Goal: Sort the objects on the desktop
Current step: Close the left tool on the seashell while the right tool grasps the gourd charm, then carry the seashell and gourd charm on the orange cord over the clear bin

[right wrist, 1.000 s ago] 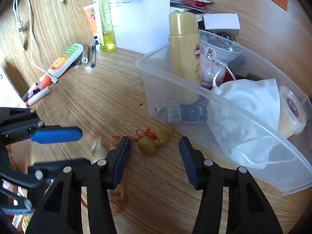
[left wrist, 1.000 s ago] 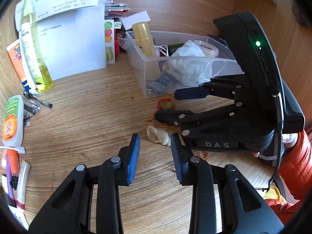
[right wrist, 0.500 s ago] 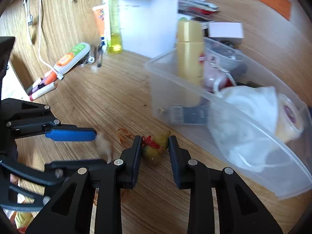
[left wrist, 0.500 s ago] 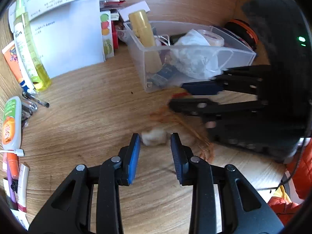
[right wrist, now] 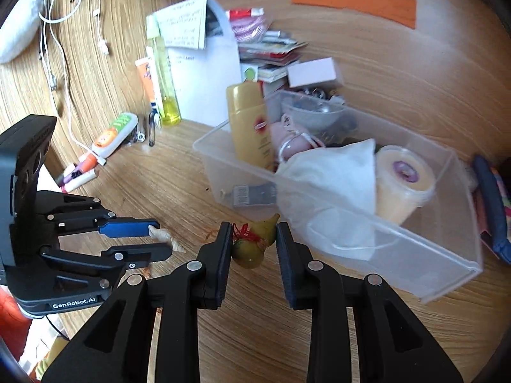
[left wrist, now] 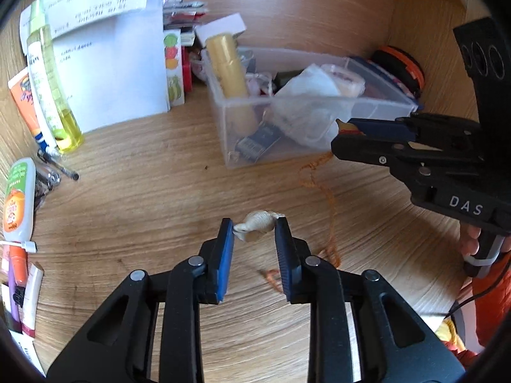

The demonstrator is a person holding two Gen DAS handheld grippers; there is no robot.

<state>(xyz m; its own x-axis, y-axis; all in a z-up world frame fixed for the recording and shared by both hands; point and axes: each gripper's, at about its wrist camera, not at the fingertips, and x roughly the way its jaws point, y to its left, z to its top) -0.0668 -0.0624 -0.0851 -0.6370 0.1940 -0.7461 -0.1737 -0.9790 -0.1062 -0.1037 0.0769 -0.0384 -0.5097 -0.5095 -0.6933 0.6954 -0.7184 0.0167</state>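
Note:
My left gripper point(left wrist: 254, 228) is shut on a cream seashell point(left wrist: 257, 222), held just above the wooden desk; the shell also shows in the right wrist view point(right wrist: 164, 235). My right gripper point(right wrist: 252, 242) is shut on a small yellow-green gourd charm point(right wrist: 254, 244) with red thread, lifted near the front wall of the clear plastic bin point(right wrist: 367, 226). An orange cord point(left wrist: 325, 191) trails from the charm across the desk toward the shell. The right gripper also shows in the left wrist view point(left wrist: 345, 134), close to the bin point(left wrist: 230, 140).
The bin holds a yellow bottle point(right wrist: 250, 131), a white mask point(right wrist: 332, 178), a tape roll point(right wrist: 404, 180). Tubes and markers point(left wrist: 17, 198), a yellow spray bottle point(left wrist: 51, 89) and papers point(left wrist: 115, 73) lie left. Cables point(right wrist: 54, 48) hang at the far left.
Both grippers closed: the left on the seashell, the right on the gourd charm. The right gripper lifted the charm up toward the bin, pulling the cord out.

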